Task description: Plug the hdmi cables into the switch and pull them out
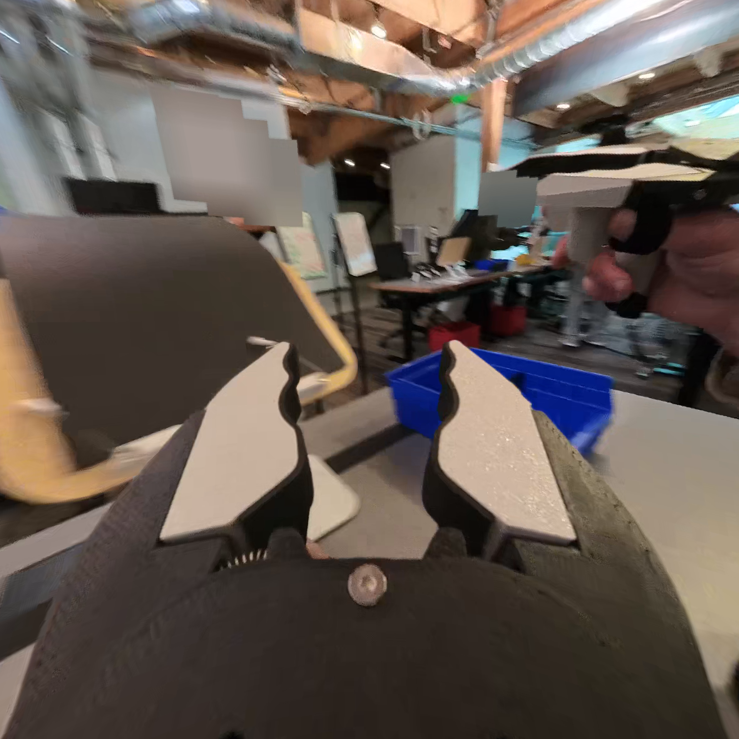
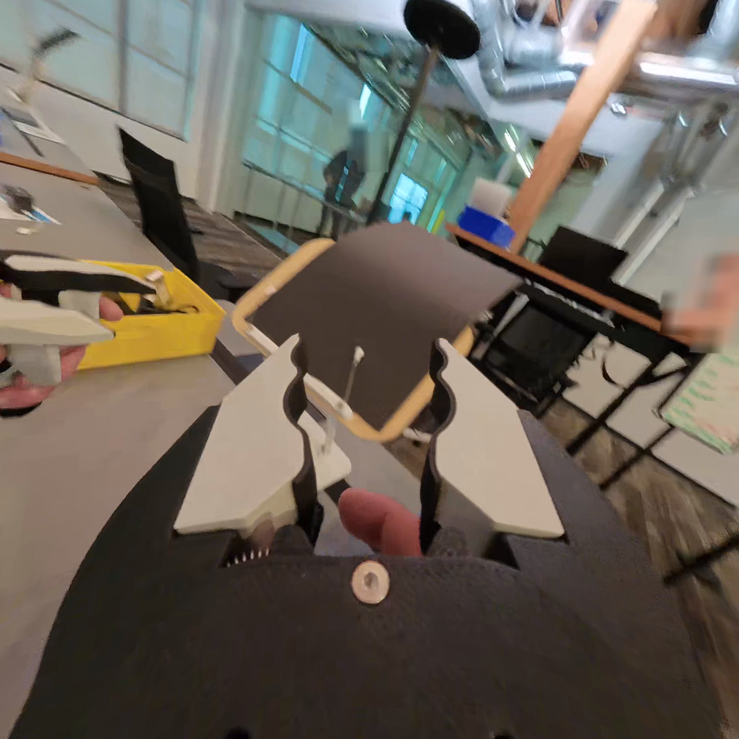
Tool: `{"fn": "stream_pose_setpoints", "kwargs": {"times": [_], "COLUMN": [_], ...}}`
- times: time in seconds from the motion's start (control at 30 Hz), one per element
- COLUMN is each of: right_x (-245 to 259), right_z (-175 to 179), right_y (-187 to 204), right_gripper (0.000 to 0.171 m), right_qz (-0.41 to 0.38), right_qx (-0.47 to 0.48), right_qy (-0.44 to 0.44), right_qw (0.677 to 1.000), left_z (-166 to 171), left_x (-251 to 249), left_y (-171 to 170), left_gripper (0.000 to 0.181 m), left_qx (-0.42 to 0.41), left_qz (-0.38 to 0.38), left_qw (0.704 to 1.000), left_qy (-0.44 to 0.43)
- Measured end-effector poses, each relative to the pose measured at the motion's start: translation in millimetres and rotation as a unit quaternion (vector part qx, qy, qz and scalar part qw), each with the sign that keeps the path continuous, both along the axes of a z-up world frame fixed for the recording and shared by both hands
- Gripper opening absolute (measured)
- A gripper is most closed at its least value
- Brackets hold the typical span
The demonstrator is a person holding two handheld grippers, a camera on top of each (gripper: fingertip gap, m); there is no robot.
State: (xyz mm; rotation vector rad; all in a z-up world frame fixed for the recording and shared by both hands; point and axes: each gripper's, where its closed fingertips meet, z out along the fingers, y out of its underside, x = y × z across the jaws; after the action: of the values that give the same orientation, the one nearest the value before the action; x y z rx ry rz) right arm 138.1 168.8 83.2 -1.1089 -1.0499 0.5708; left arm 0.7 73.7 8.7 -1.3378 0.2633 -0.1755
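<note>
No HDMI cable or switch shows clearly in either view. My left gripper (image 1: 370, 352) is open and empty, held above the grey table (image 1: 660, 480) and pointing out into the room. My right gripper (image 2: 368, 344) is also open and empty, tilted upward over the table edge (image 2: 120, 420). The right gripper (image 1: 560, 172) shows in the left wrist view at the upper right, held by a hand. The left gripper (image 2: 100, 288) shows at the left of the right wrist view, over a yellow bin (image 2: 160, 336) that holds dark items I cannot make out.
A blue bin (image 1: 560, 392) stands on the table ahead of the left gripper. A dark panel with a yellow rim (image 2: 380, 312) stands on a white base (image 2: 332, 460) at the table's far edge. It also shows in the left wrist view (image 1: 140, 320). Desks and chairs lie beyond.
</note>
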Motion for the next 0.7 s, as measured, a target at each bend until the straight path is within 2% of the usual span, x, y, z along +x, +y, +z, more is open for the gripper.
{"fn": "stream_pose_setpoints", "kwargs": {"times": [0.1,0.2,0.33,0.47,0.57,0.7], "right_x": [-37.6,-56.7,-51.9,-45.5,-41.6,-34.5], "right_z": [14.9,13.5,-14.7,-29.5,-29.0,-24.9], "right_y": [-5.0,-9.3,3.7,16.0,12.5,6.1], "right_gripper": [0.059,0.059,0.054,0.052,0.051,0.049], "right_qz": [0.034,0.096,0.093,0.087,0.107,0.148], "right_qx": [0.002,-0.031,-0.031,-0.027,-0.02,-0.028], "right_qy": [0.014,0.045,0.049,0.028,0.044,0.091], "right_qw": [0.999,0.994,0.994,0.995,0.993,0.984], "left_z": [20.9,22.8,7.5,-13.5,-20.7,-21.6], "left_x": [-86.0,-173.2,-263.2,-300.2,-305.1,-296.9], "left_y": [-37.5,-68.1,-95.9,-92.8,-85.3,-91.2], "left_gripper": [0.065,0.066,0.065,0.065,0.065,0.063], "left_qx": [0.038,0.065,0.086,0.115,0.147,0.191], "left_qz": [0.083,0.179,0.245,0.281,0.289,0.306], "left_qw": [0.995,0.975,0.949,0.926,0.921,0.914], "left_qy": [0.029,0.112,0.178,0.226,0.217,0.186]}}
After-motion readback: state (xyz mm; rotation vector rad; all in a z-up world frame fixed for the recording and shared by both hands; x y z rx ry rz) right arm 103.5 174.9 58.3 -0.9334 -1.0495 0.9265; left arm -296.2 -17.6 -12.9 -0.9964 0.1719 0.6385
